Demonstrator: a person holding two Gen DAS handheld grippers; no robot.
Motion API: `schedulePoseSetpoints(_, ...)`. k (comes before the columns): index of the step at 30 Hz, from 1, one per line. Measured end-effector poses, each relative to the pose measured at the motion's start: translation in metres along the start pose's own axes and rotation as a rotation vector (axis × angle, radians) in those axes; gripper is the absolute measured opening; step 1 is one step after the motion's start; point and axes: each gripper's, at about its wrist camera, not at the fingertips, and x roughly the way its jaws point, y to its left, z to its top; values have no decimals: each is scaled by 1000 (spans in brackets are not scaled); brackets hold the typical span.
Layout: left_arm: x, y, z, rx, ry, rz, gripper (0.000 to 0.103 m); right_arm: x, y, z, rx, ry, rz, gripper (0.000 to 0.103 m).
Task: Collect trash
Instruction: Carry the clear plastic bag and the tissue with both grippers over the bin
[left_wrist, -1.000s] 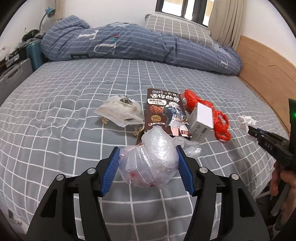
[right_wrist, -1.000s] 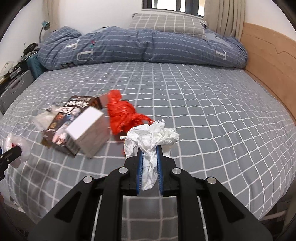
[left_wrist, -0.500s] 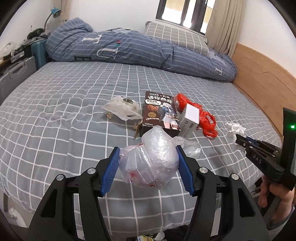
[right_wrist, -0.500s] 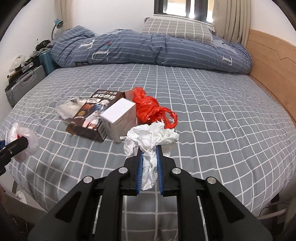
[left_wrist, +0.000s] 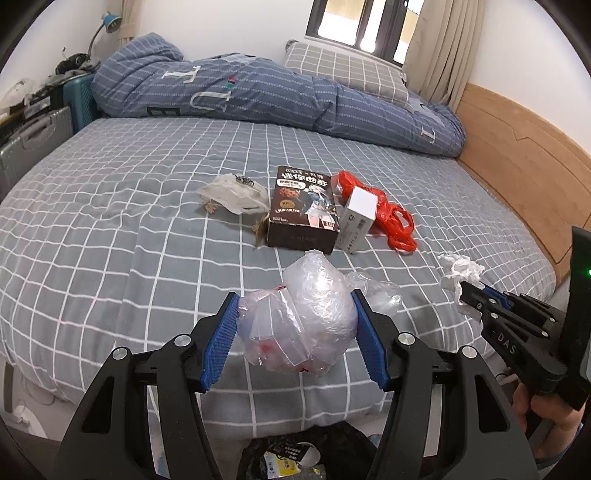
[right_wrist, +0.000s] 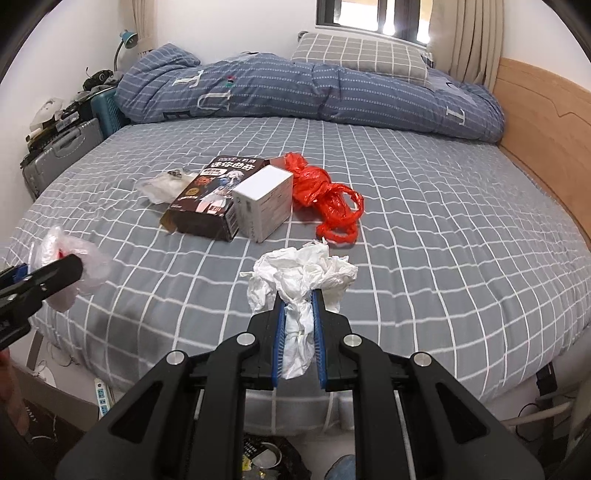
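Readable marks, few. Right gripper (left_wrist: 466, 291) body, seen from left wrist cam: white letters "DAS" on black side. Blue quilt (left_wrist: 258, 96) at far end of bed, well beyond fingertips: big pale letters "T", "U", "L", another "T" toward right end; "L" also shows in right wrist view. Dark snack box (left_wrist: 303, 206), ahead of left fingers: large white Chinese title on top face, gold "100" seal lower left; small print too fine. White box (left_wrist: 356, 218) just beside it, label illegible.
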Motion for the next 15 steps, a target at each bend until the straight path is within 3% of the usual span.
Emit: schedulePoseSetpoints(15, -9, 4, -45, -12, 53, 15, 59, -21, 19, -46, -15, 45, 15, 13)
